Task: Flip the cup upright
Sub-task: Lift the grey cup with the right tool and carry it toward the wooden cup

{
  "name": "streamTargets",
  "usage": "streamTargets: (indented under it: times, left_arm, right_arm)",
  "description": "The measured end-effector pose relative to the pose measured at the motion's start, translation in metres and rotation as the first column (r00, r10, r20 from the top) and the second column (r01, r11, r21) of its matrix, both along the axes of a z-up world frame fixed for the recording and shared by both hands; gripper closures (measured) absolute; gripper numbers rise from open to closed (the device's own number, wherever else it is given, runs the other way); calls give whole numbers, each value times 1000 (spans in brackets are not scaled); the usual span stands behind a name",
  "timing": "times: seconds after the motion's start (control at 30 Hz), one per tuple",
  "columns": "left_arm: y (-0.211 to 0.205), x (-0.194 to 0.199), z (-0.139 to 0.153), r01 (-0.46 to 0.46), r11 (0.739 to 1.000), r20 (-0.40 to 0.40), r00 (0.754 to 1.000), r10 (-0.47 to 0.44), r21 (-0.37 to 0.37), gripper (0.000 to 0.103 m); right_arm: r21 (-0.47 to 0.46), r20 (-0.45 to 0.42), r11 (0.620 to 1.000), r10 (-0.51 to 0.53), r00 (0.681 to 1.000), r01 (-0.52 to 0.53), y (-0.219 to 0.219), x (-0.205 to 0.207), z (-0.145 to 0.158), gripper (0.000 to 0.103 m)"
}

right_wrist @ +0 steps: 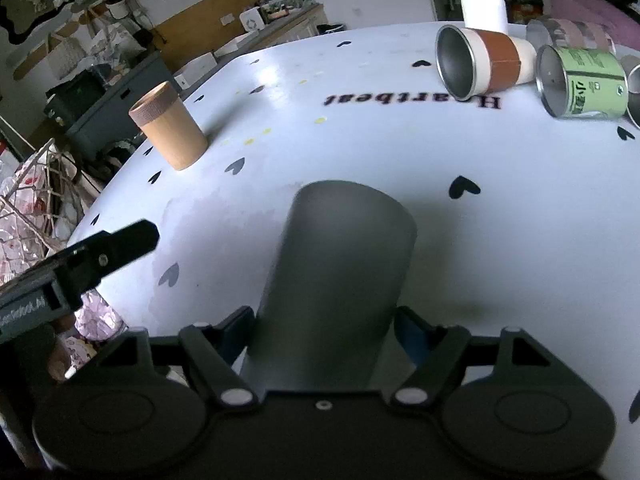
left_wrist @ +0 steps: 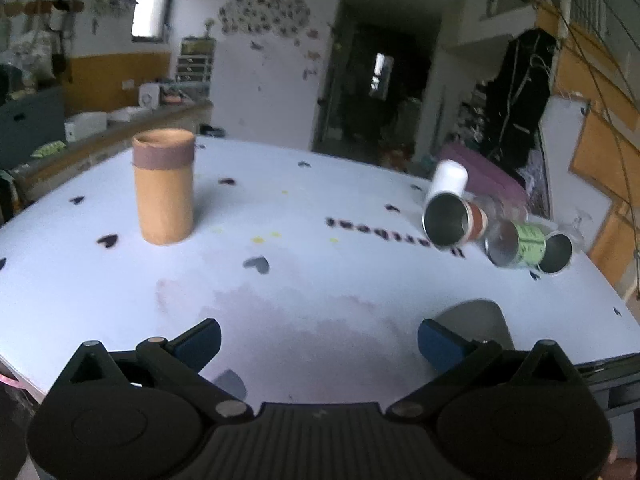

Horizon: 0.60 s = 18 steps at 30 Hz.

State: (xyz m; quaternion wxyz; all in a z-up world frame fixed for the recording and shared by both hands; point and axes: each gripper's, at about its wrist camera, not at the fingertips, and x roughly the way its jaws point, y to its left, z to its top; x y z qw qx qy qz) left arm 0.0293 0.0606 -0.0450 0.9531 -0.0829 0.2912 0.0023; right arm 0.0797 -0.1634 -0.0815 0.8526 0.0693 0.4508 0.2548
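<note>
On the white heart-printed table [right_wrist: 360, 152], a tan cylindrical wooden canister [right_wrist: 168, 132] stands left, the left gripper [left_wrist: 318, 344] gapes wide, and the right gripper [right_wrist: 324, 332] clamps a smooth matte grey cup [right_wrist: 340, 264], closed end forward, before toppled steel-lined cups [right_wrist: 480, 64].

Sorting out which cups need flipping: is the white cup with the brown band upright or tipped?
Tipped. The white cup with the brown band lies on its side on the white table, metal-lined mouth facing the camera.

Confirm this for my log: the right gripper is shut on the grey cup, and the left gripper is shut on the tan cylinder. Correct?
Not quite. The left gripper is open and holds nothing; the left wrist view shows the tan cylinder standing apart on the table. The right gripper is indeed shut on the grey cup.
</note>
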Motion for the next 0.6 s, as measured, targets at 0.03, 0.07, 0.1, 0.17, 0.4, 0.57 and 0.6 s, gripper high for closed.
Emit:
streamTargets:
  times: [0.03,0.07,0.1,0.17,0.4,0.57,0.6]
  left_arm:
    - [-1,1,-1,4,1000,-14,1000,-4,1,0]
    - [-1,2,-3,6,1000,-31,1000,-6,0,0]
    - [-1,4,-4,13,1000,-48,999,-13,-9,0]
    - [0,8,-6,40,999,-75,996,-42,-38,0]
    - [-1,22,-5,122,979,-86,987,-137,-164,0]
    - [-8,45,-2,174,953,-134,968,-211,-246,9]
    - [-10,51,-4,185,945,-151,961,-232,-271,11]
  right_arm:
    - [4,5,1000,-5,1000,5,0,-2,0,22]
    - [13,9,1000,-9,1000,9,0,-3,-1,21]
    - [25,14,1000,-12,1000,11,-1,-6,-1,21]
    - [42,27,999,-20,999,19,-4,-10,-1,21]
    - [94,97,993,-77,992,68,-15,-37,5,26]
    - [96,154,993,-86,984,72,-15,-46,9,43]
    - [101,153,993,-81,985,66,-15,-46,8,44]
